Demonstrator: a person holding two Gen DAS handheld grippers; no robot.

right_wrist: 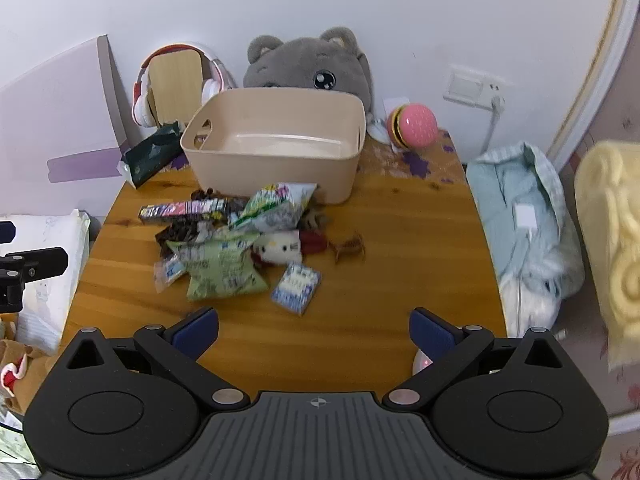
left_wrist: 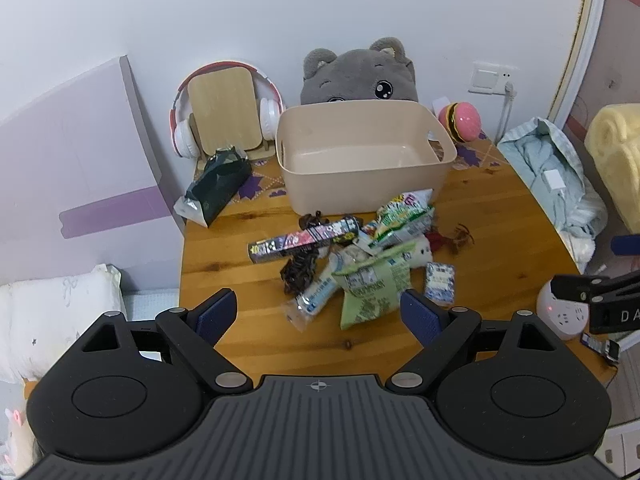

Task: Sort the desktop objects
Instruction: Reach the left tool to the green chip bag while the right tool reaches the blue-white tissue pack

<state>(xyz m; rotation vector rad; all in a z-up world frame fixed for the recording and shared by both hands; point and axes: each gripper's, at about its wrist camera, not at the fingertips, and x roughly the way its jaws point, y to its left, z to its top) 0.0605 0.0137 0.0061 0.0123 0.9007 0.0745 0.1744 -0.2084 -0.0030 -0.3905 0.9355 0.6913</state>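
**Both Tools Hovering Wide Over a Heap of Snacks**

While both sets of jaws are standing spread wide with nothing between them, the left gripper and the right gripper are hanging above the near edge of the wooden worktop, tilted down toward it. A loose pile is lying in the middle of the worktop, just near of the beige bin, which is sitting empty toward the far side. Within the pile, a long dark box is lying at the left, a green snack bag is lying nearest the left gripper, and a green-and-white packet is resting at the far end, touching the bin's near wall. A small white plush toy is poking out from under the bags, and a small blue-and-white packet is lying just right of the green bag. A dark green pouch is lying apart at the far left corner. Behind the bin, a grey plush bear is leaning on the wall, with red-and-white headphones to its left and a pink burger-shaped toy to its right.
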